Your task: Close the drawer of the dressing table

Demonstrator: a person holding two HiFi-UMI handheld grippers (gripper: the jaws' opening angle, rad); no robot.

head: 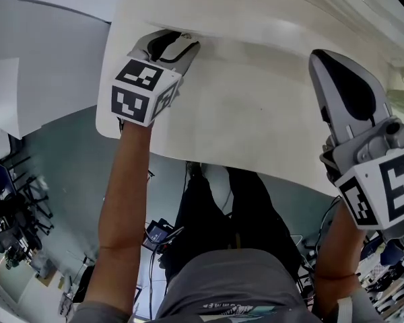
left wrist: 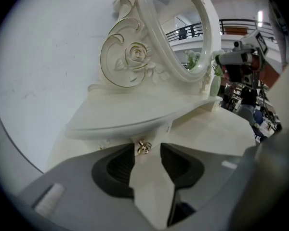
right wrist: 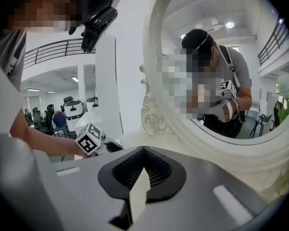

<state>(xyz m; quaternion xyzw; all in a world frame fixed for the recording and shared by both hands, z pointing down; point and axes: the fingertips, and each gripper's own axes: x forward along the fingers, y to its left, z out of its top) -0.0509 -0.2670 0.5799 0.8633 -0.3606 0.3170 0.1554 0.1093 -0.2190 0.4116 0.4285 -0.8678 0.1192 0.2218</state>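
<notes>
- Left gripper (left wrist: 147, 150) is spread and empty, its tips flanking the gold knob (left wrist: 144, 147) without touching it.
- The drawer (left wrist: 121, 140) lies straight ahead under the ledge (left wrist: 135, 124) and seems almost in, so push squarely on its front.
- Right gripper (right wrist: 143, 153), pressed together, idles aside.

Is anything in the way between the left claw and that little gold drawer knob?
Nothing visible. The left claw stands open, and the knob sits right at the gap between its tips.

The left gripper (head: 174, 41) and right gripper (head: 323, 66) have pale grey shells, black ribbed pads (left wrist: 116, 170) and black-and-white marker cubes (head: 140, 89). The person wears a grey top (head: 242, 284) and black trousers (head: 212, 210).
</notes>
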